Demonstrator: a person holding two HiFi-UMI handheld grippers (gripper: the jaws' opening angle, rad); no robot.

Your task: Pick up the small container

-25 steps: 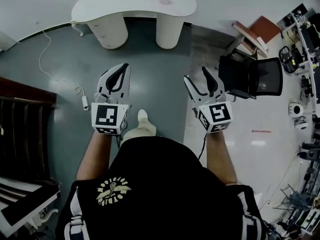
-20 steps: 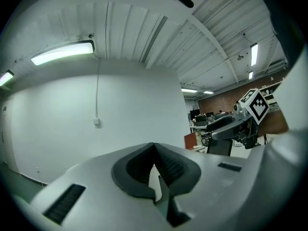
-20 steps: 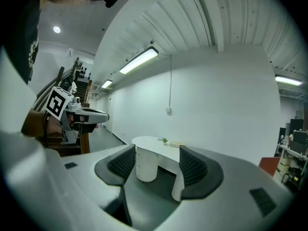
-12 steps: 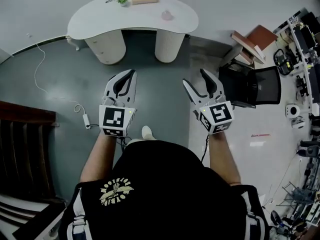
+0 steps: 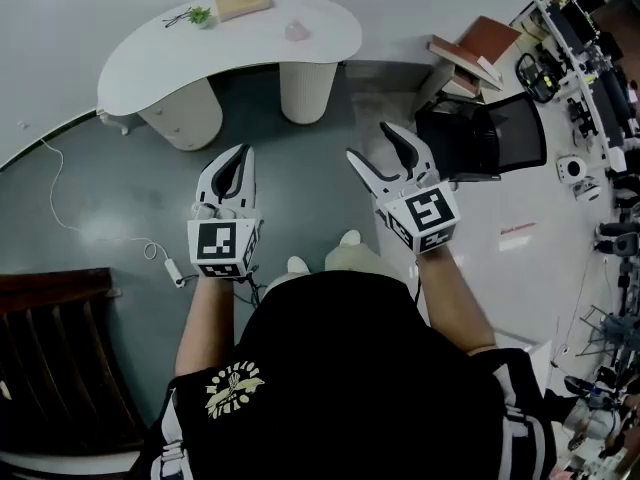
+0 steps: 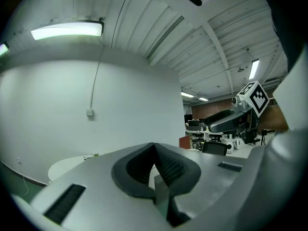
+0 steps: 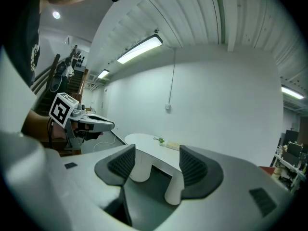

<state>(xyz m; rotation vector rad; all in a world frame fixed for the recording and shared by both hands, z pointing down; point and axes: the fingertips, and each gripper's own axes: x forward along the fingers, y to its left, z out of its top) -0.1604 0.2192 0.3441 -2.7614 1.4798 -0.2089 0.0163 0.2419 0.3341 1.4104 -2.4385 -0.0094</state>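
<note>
Left gripper (image 6: 155,150): I see its jaws pressed together with nothing between them; it hangs in the air over the grey floor (image 5: 110,193).
Right gripper (image 7: 156,161): jaws spread apart and empty; through the gap I look at the white table (image 5: 150,56).
Small container (image 5: 296,31): a pale pinkish thing, I think, though it is too small to be sure; it sits on the table, well ahead of both grippers.
Table's other things: a green plant (image 5: 200,15) and a tan box (image 5: 244,3), far ahead of the left gripper.
Office chair (image 5: 500,133): black, near the right gripper's outer side.
</note>
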